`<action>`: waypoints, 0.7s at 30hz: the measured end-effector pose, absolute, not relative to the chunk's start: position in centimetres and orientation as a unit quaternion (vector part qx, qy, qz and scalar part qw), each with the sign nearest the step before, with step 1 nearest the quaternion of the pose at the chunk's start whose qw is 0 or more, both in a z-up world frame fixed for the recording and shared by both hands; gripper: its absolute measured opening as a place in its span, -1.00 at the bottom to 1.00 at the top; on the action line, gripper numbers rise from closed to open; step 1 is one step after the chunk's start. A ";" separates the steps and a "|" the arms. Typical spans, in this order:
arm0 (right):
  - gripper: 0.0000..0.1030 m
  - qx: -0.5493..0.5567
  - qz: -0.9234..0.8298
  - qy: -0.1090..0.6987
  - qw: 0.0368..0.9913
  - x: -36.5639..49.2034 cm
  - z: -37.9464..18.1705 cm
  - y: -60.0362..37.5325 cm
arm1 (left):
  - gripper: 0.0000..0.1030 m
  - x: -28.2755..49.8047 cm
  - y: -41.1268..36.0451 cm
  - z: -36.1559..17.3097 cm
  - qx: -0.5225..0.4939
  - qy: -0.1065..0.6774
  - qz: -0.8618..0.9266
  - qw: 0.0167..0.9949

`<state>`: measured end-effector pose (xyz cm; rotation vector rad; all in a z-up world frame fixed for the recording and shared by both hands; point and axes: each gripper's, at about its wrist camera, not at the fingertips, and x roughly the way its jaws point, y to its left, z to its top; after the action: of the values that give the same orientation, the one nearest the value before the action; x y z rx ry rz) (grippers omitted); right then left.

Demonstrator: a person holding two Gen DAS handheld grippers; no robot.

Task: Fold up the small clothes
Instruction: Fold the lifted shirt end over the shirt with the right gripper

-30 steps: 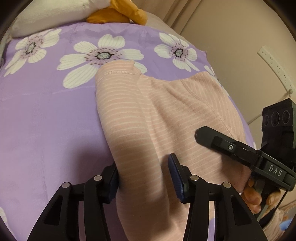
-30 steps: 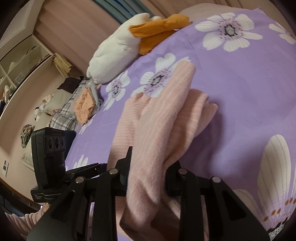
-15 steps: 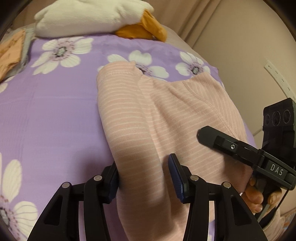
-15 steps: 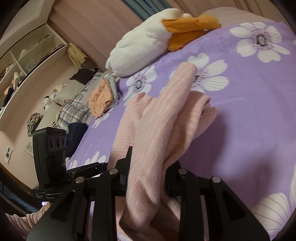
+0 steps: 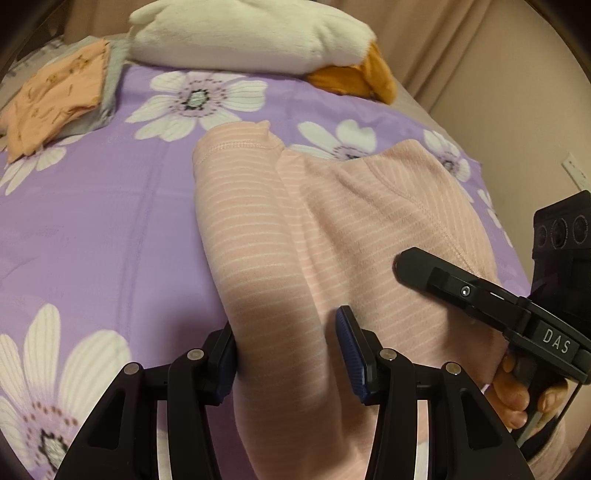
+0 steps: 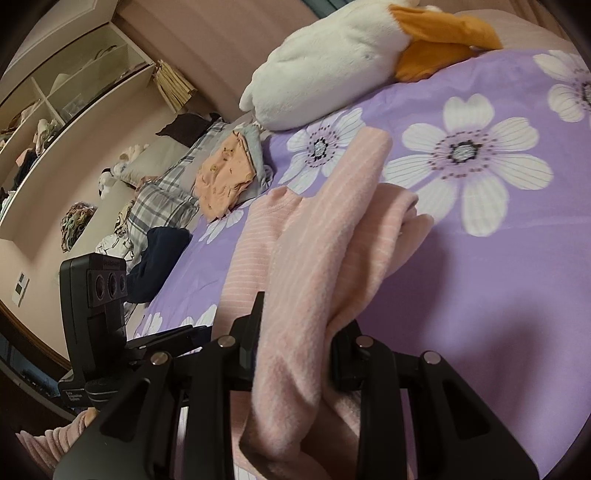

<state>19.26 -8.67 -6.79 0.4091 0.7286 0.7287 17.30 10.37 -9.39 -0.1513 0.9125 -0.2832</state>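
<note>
pink striped fleece, the small garment [image 5: 332, 236], hangs bunched between both my tools and trails forward onto the purple flowered bedspread [image 5: 96, 229]. my left gripper [image 5: 286, 354] pinches one gathered edge between its blue pads [image 5: 351, 354]. my right gripper [image 6: 295, 343] clamps a thick fold of the same cloth, the rest draping ahead of it. beyond the garment lies a white and orange plush toy [image 5: 251, 33]; ahead to my left sits a folded orange garment [image 5: 55, 96].

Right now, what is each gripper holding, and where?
Both hold the pink striped garment: left gripper on a bunched fold, right gripper on another gathered fold.
</note>
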 end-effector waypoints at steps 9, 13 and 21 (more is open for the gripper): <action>-0.45 0.203 0.345 0.373 0.837 22.0 -8.9 -6.7 | -0.06 19.3 12.1 -11.4 -0.076 0.457 -0.115 0.879; -0.44 0.212 0.340 0.384 0.832 22.5 -9.8 -7.0 | -0.06 19.0 12.3 -11.9 -0.069 0.458 -0.113 0.879; -0.27 0.235 0.311 0.409 0.825 23.1 -11.3 -8.3 | -0.06 18.3 12.6 -12.1 -0.061 0.454 -0.112 0.882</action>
<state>23.06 -8.30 -11.35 0.4988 0.8689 0.6605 18.32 12.60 -12.11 -0.1278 0.9453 -0.2332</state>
